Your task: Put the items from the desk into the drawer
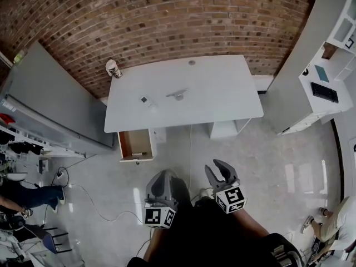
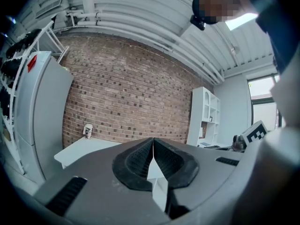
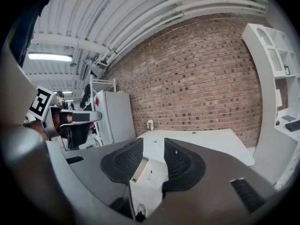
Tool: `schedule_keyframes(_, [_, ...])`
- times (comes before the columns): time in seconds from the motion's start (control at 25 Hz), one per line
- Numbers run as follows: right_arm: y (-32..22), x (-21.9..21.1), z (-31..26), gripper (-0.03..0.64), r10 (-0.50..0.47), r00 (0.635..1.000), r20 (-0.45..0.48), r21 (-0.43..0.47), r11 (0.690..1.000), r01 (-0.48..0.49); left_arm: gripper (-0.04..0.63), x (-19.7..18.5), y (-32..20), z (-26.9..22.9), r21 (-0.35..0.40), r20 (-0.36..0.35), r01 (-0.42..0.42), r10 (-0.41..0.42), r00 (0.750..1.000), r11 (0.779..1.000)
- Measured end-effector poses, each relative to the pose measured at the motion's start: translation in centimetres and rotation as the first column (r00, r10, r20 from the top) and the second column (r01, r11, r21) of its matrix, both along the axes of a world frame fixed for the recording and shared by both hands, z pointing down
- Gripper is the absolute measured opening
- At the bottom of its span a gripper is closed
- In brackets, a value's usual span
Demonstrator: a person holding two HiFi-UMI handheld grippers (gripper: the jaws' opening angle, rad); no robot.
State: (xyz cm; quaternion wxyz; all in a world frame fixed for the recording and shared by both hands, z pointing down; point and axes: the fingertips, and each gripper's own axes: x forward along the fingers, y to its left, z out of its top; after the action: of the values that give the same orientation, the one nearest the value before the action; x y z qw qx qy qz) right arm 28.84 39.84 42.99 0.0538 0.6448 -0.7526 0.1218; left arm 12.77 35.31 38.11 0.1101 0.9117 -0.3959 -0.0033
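A white desk (image 1: 222,93) stands against the brick wall. On it lie a small white item (image 1: 146,100) and a grey metal item (image 1: 178,94); a patterned cup (image 1: 113,68) stands at its back left corner. Under the desk's left front, a wood-lined drawer (image 1: 135,145) is pulled open. My left gripper (image 1: 162,186) is shut and empty, held well short of the desk above the floor. My right gripper (image 1: 220,172) is open and empty beside it. The cup (image 2: 87,131) also shows in the left gripper view, and the desk (image 3: 206,139) in the right gripper view.
A grey cabinet (image 1: 50,102) stands left of the desk and white shelving (image 1: 328,71) at the right. Cables (image 1: 94,202) trail over the pale floor. A person's legs (image 1: 28,196) show at the left edge, and a person's shoes (image 1: 320,218) at the right.
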Motion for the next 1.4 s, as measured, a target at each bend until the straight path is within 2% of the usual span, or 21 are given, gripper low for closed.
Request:
schedule_keyframes(0.32, [-4.9, -0.4, 1.5, 0.13, 0.003, 1.0, -0.006, -0.03, 1.0, -0.003, 0.005, 0.5, -5.2, 1.2, -0.006, -0.02, -0.013, 0.013, 1.0, 1.0])
schedule_keyframes(0.64, [-14.4, -0.8, 2.1, 0.13, 0.025, 0.999, -0.022, -0.059, 0.998, -0.026, 0.005, 0.2, -14.7, 2.3, -0.028, -0.018, -0.044, 0.043, 0.999, 0.999])
schedule_keyframes(0.88, [-21.7, -0.1, 2.0, 0.133, 0.084, 0.995, -0.052, -0.088, 0.992, -0.088, 0.005, 1.4, -22.7, 0.8, -0.024, -0.053, -0.118, 0.117, 0.992, 0.993])
schedule_keyframes(1.08, [-27.3, 0.3, 3.5, 0.148, 0.134, 0.989, -0.059, -0.135, 0.981, -0.14, 0.006, 1.9, -29.2, 0.9, -0.02, -0.05, -0.183, 0.182, 0.982, 0.983])
schedule_keyframes(1.24, [-30.6, 0.4, 4.8, 0.155, 0.149, 0.987, -0.065, -0.164, 0.974, -0.158, 0.005, 2.1, -33.0, 1.3, -0.006, -0.033, -0.226, 0.225, 0.974, 0.974])
schedule_keyframes(1.4, [-33.1, 0.8, 6.1, 0.167, 0.16, 0.985, -0.068, -0.191, 0.967, -0.171, 0.005, 2.3, -35.1, 1.7, -0.025, -0.039, -0.233, 0.232, 0.972, 0.972])
